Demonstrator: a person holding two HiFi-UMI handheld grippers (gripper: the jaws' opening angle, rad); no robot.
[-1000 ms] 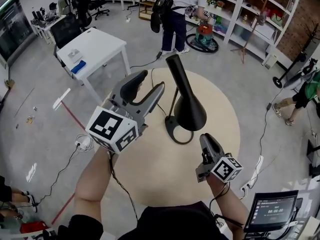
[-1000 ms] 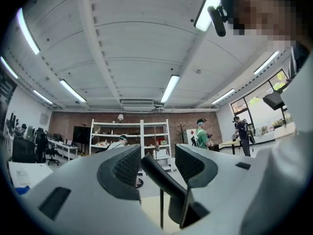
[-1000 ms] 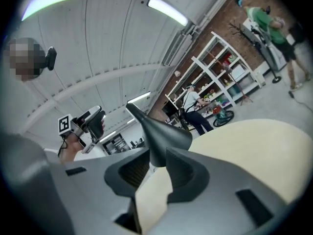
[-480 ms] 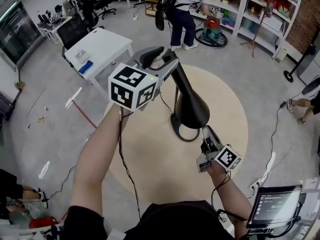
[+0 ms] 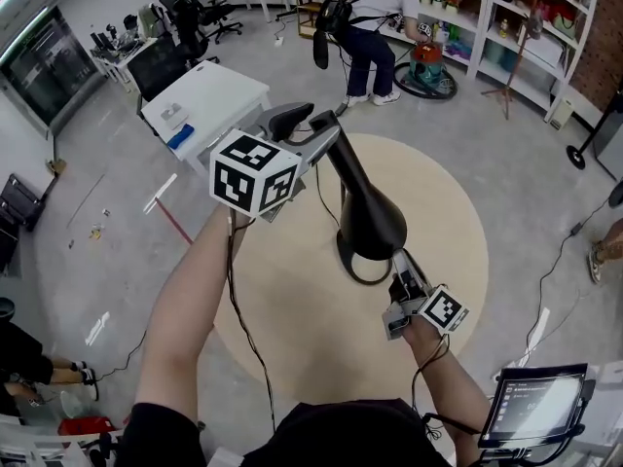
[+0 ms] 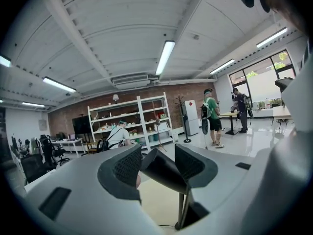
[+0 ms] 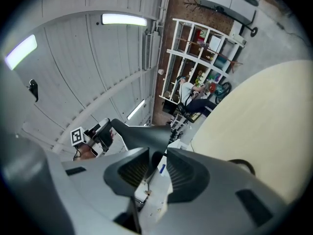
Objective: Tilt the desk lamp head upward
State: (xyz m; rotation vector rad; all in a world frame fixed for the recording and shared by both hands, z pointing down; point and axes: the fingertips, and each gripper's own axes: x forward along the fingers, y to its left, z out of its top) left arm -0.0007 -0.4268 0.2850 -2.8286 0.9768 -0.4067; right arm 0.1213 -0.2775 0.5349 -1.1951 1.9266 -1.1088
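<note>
A black desk lamp stands on the round beige table [image 5: 292,309], its ring base [image 5: 352,261] under the cone-shaped lamp head [image 5: 368,212]. My left gripper [image 5: 326,136] is shut on the narrow upper end of the lamp head [image 6: 164,169], which sits between both pads. The thin stem [image 6: 183,207] shows below the jaws. My right gripper [image 5: 399,259] reaches up from below and is shut on the wide rim of the lamp head [image 7: 144,135]. The left gripper [image 7: 100,131] shows at the cone's far tip in the right gripper view.
A white table [image 5: 200,100] stands behind on the left. A person [image 5: 375,17] bends at white shelves [image 5: 506,27] at the back. A tablet on a stand [image 5: 531,412] is at the lower right. Cables run across the grey floor.
My left gripper rose from beside the lamp to the narrow end of the head and shut on it. My right gripper moved up to the shade's rim.
</note>
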